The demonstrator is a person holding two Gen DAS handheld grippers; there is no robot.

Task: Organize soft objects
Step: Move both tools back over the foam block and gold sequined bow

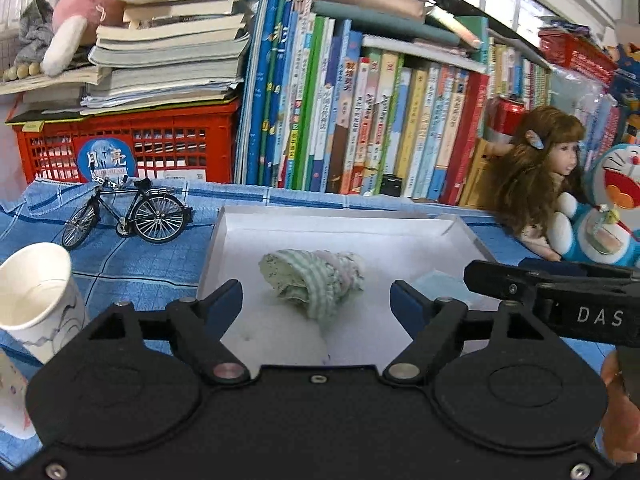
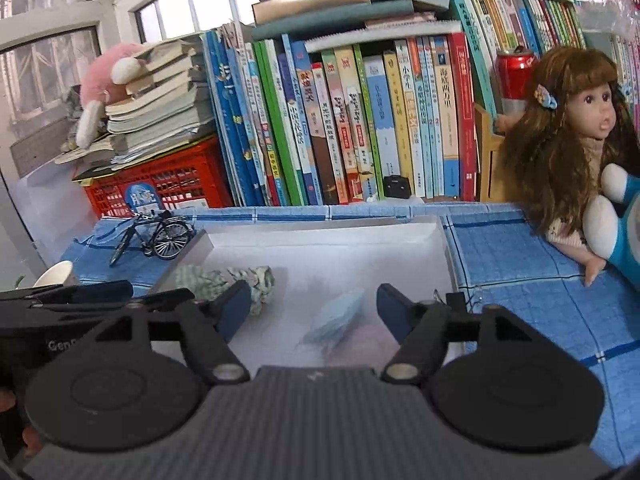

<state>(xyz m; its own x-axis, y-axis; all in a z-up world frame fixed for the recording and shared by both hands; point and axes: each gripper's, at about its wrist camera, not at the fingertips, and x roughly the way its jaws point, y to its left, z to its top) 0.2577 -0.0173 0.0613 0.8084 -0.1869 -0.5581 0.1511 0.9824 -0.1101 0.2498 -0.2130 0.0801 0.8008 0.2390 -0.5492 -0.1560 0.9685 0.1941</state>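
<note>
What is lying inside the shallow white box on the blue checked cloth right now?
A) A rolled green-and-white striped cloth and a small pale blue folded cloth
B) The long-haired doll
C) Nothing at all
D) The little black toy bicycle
A: the rolled green-and-white striped cloth and the small pale blue folded cloth both lie inside the shallow white box, each ahead of an open gripper.

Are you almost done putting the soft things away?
Partly. Two soft things already lie in the white box: a rolled green striped cloth and a folded blue cloth. Nothing is in hand: the left gripper and right gripper are both open and empty. The doll and blue plush sit outside the box.
</note>
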